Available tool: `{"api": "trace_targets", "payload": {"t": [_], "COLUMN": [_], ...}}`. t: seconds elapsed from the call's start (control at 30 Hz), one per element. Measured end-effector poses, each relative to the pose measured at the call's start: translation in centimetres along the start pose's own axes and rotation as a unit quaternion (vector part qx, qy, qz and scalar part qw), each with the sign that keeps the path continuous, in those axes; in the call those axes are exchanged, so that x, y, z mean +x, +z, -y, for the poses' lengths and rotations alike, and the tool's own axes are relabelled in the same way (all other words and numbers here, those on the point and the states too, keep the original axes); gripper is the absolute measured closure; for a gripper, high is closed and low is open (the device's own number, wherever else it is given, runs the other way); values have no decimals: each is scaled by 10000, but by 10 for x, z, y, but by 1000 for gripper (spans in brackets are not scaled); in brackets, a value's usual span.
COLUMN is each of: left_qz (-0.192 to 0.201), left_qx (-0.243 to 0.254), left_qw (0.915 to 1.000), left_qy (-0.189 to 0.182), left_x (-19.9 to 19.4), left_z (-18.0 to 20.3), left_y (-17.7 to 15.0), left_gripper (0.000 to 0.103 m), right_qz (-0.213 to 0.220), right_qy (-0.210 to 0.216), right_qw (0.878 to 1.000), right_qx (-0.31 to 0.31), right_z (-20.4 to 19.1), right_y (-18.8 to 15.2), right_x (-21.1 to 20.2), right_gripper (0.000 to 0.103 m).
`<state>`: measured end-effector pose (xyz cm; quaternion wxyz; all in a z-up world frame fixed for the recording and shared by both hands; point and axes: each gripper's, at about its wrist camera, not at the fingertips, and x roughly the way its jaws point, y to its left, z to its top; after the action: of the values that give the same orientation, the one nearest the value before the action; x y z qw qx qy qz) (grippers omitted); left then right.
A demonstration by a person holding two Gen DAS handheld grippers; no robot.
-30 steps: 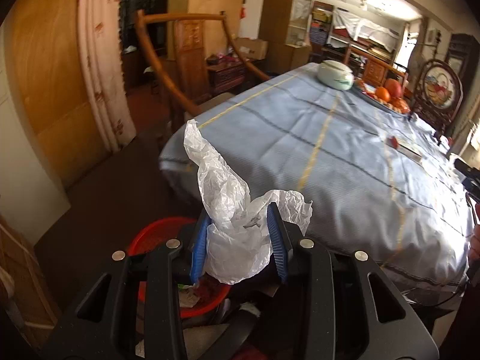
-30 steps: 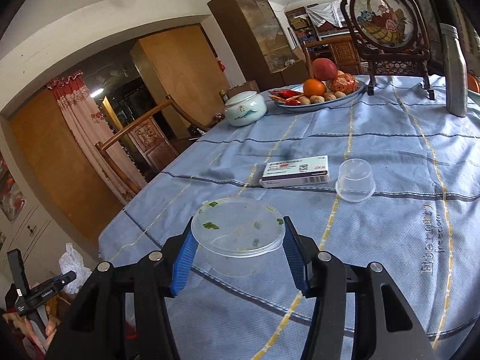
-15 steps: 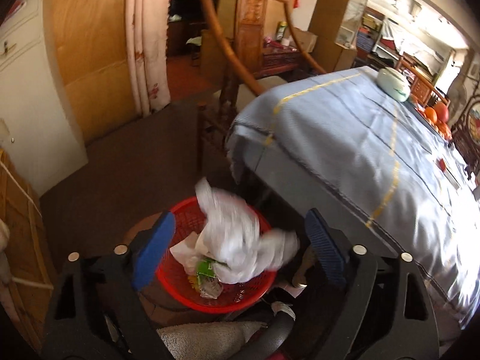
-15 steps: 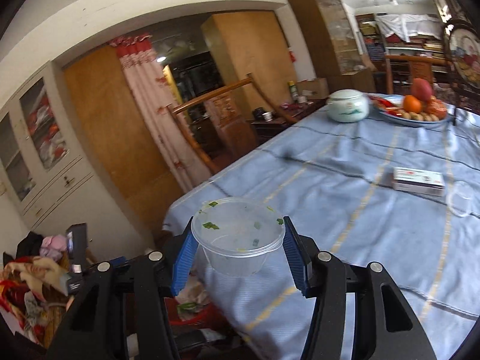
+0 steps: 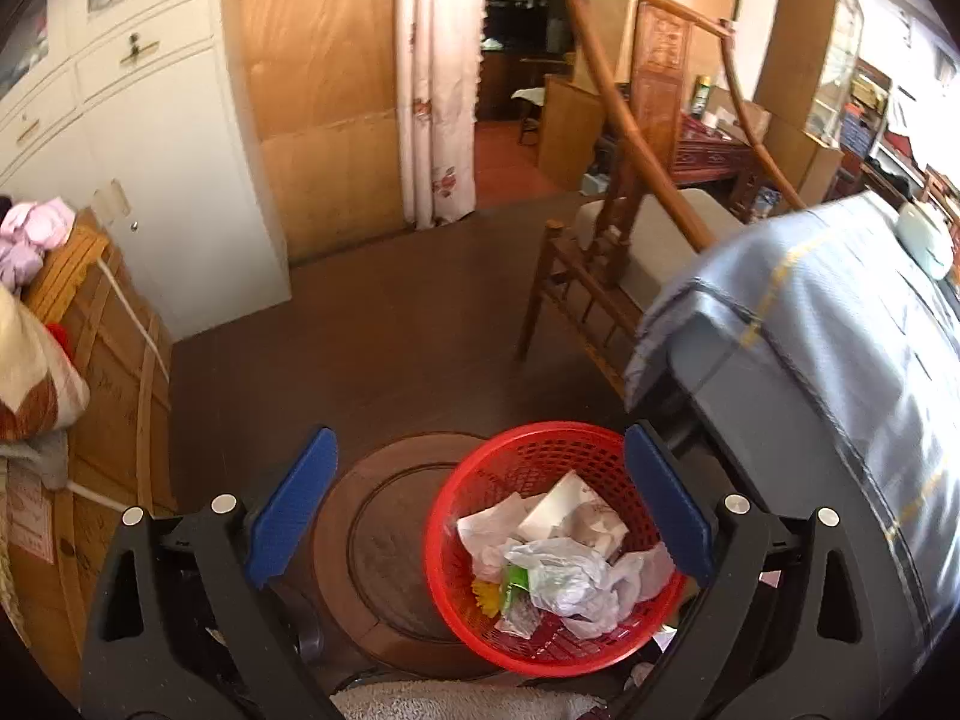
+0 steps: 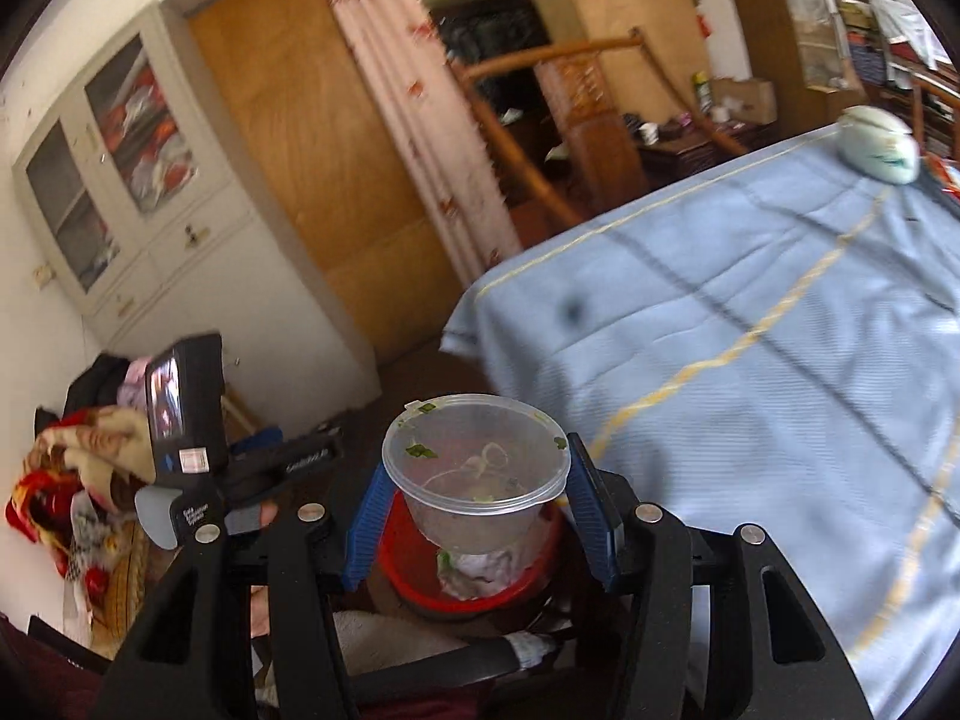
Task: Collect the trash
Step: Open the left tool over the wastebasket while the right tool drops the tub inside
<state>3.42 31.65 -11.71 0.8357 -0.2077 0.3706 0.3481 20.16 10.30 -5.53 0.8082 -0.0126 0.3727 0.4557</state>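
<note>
The right gripper [image 6: 477, 516] was clamped on a clear plastic takeaway tub [image 6: 477, 468], its blue pads pressed against the tub's opposite walls just under the rim. Scraps of green leaf and a few noodle strands clung inside; otherwise the tub looked nearly empty, so it was probably very light. Thin walls of that kind flex and are slick, so a hold high up, where the rolled rim stiffens them, seemed the sound choice; a harder squeeze lower down would likely buckle it. The tub hung over the red mesh wastebasket [image 6: 468, 588], which showed directly beneath it.

The left gripper [image 5: 480, 507] stood wide open with nothing between its fingers, poised above the same wastebasket [image 5: 600, 438]. Inside lay a crumpled white plastic bag [image 5: 570, 582], paper scraps and a small carton [image 5: 555, 507], all soft, weightless stuff. Beyond stood the wooden chair [image 5: 606, 252] and the table's blue cloth [image 5: 840, 360].
</note>
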Motion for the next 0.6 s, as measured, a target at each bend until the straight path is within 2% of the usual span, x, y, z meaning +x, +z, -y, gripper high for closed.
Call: {"api": "trace_targets", "payload": {"t": [0.13, 0.23, 0.37, 0.6], "left_qz": [-215, -333, -368, -391], "left_qx": [-256, -400, -444, -373], "left_qw": [9994, 9986, 9983, 9985], "left_qy": [-8, 32, 5, -107], "left_x": [17, 25, 28, 25], "left_z": [-16, -23, -24, -17], "left_y": [4, 4, 4, 2], "left_gripper": [10, 10, 10, 10], "right_qz": [-354, -585, -591, -445], "right_qy": [125, 237, 213, 154], "right_qw": [9991, 9976, 9973, 9987], "right_qx": [-174, -286, -385, -176], "right_z": [-14, -25, -31, -21], "right_y": [3, 3, 1, -2], "right_x": [36, 55, 61, 49], "right_gripper": [48, 43, 40, 37]}}
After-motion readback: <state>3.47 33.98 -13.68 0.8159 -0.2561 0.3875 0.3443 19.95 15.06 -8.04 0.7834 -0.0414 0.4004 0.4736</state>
